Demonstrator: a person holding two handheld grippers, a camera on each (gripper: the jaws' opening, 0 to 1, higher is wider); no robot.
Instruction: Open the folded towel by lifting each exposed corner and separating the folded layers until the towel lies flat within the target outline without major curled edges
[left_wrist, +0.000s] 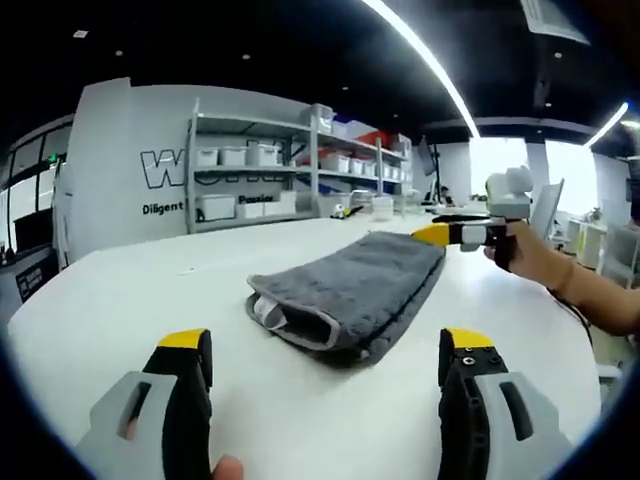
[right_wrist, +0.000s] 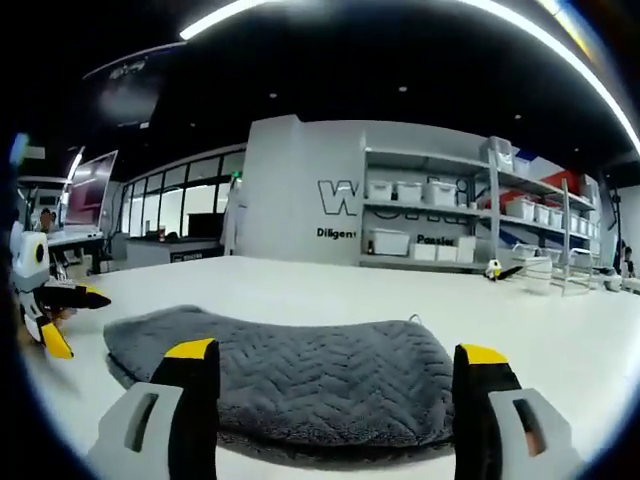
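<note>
One grey folded towel of thick ribbed cloth (left_wrist: 350, 295) lies on the white worktop (left_wrist: 120, 290), near its middle, and nothing touches it. In the left gripper view the towel is a little ahead of the left gripper (left_wrist: 325, 365), whose two grey jaws with yellow tips stand wide apart over the bare worktop — they hold nothing. The near end of the towel shows its folded layers with a pale inner edge. At the far end of the towel, the right gripper (left_wrist: 440, 234) comes in from the right side, held by a person's hand (left_wrist: 525, 250); its yellow tip is just beside the towel's far corner, but I cannot tell if it touches.

In the right gripper view the towel (right_wrist: 290, 385) lies directly in front of the right gripper (right_wrist: 335, 375), between its spread jaws, which are also empty. The left gripper (right_wrist: 60, 320) shows at the left edge, apart from the towel. Behind the worktop stand grey metal shelves with white storage boxes (right_wrist: 420, 215).
</note>
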